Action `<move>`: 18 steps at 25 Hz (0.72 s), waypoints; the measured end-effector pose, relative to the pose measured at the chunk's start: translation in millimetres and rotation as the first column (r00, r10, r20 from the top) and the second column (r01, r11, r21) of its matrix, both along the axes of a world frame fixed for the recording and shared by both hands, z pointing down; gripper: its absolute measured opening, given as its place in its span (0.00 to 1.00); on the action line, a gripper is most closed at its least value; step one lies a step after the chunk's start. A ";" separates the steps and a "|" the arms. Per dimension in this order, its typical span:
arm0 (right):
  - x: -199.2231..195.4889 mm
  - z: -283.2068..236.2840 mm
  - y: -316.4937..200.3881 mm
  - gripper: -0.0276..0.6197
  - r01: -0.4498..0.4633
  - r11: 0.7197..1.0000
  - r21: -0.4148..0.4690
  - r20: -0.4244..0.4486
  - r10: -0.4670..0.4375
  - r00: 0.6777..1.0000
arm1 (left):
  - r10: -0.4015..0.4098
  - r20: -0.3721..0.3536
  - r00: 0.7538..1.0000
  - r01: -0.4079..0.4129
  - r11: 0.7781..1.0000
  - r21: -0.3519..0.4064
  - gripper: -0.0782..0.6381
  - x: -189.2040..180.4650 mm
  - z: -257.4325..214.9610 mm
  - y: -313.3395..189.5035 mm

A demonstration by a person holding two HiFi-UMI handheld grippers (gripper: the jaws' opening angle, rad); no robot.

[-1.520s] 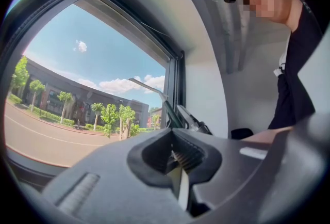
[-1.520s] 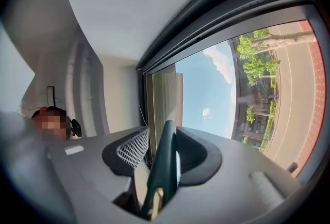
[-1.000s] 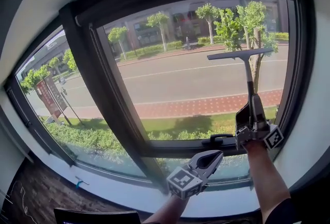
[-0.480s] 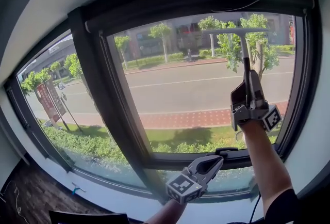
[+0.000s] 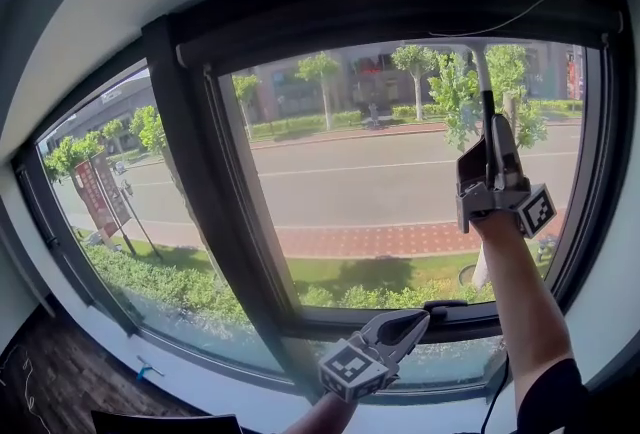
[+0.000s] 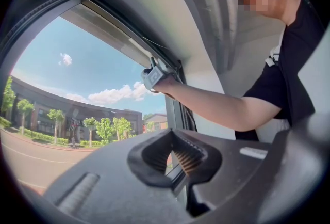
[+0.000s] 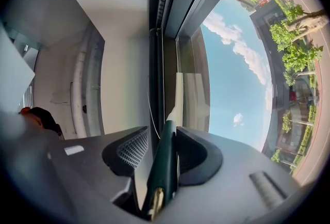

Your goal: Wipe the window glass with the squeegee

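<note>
The squeegee has a dark green handle [image 7: 165, 161] and a pale neck [image 7: 178, 95]. My right gripper [image 5: 492, 137] is shut on the handle and held high against the right window pane [image 5: 380, 172]. In the head view the squeegee shaft [image 5: 486, 97] runs straight up to the glass's top edge, where the blade is hard to make out against the dark frame. My left gripper [image 5: 415, 320] hangs low by the sill, shut with nothing in it. In the left gripper view its jaws [image 6: 175, 138] meet at the tips, and the right gripper [image 6: 153, 76] shows far up the pane.
A thick dark mullion [image 5: 200, 202] divides the window into two panes. A black window handle [image 5: 445, 305] sits on the lower frame under the right pane. A thin cord [image 5: 500, 22] hangs across the top frame. The right frame post [image 5: 598, 172] stands close beside the right gripper.
The right gripper has carried the squeegee upward along the pane, from mid-glass to the top edge. The left gripper has stayed near the sill.
</note>
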State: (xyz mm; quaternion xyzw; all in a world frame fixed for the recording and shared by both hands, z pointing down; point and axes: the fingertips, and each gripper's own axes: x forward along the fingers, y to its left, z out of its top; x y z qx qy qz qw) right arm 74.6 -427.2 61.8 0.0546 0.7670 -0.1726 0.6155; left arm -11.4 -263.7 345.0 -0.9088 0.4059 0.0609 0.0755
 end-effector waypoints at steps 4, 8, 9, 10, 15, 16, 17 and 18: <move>-0.9 -8.5 -5.9 0.30 0.005 1.000 0.016 -0.001 -0.005 1.000 | -0.012 -0.011 1.000 0.012 1.000 0.008 0.11 -3.6 -5.5 -2.7; -0.9 -9.8 -6.7 0.30 0.007 1.000 0.022 -0.005 -0.007 1.000 | 0.006 0.005 1.000 -0.006 1.000 0.010 0.11 -0.6 -3.3 -0.3; -1.3 -8.6 -6.6 0.30 0.004 1.000 0.021 -0.004 -0.004 1.000 | 0.012 0.010 1.000 -0.012 1.000 0.009 0.11 0.3 -1.5 0.7; -2.1 -7.3 -6.5 0.30 0.002 1.000 0.021 -0.005 -0.002 1.000 | 0.012 0.011 1.000 -0.013 1.000 0.009 0.11 0.2 -0.2 1.2; -3.3 0.2 -8.6 0.30 -0.019 1.000 0.005 -0.016 0.019 1.000 | -0.011 -0.007 1.000 0.011 1.000 0.007 0.11 -1.6 -0.2 3.3; -3.1 2.5 -8.6 0.30 -0.023 1.000 0.002 -0.018 0.023 1.000 | -0.011 -0.010 1.000 0.011 1.000 0.006 0.11 -1.3 0.1 5.1; -2.9 4.7 -8.0 0.30 -0.027 1.000 0.000 -0.019 0.027 0.999 | -0.015 -0.016 1.000 0.015 1.000 0.004 0.11 -2.0 0.4 6.3; -2.6 7.0 -7.3 0.30 -0.030 1.000 0.000 -0.020 0.030 0.999 | -0.022 -0.021 1.000 0.022 1.000 -0.001 0.11 -3.1 0.6 7.1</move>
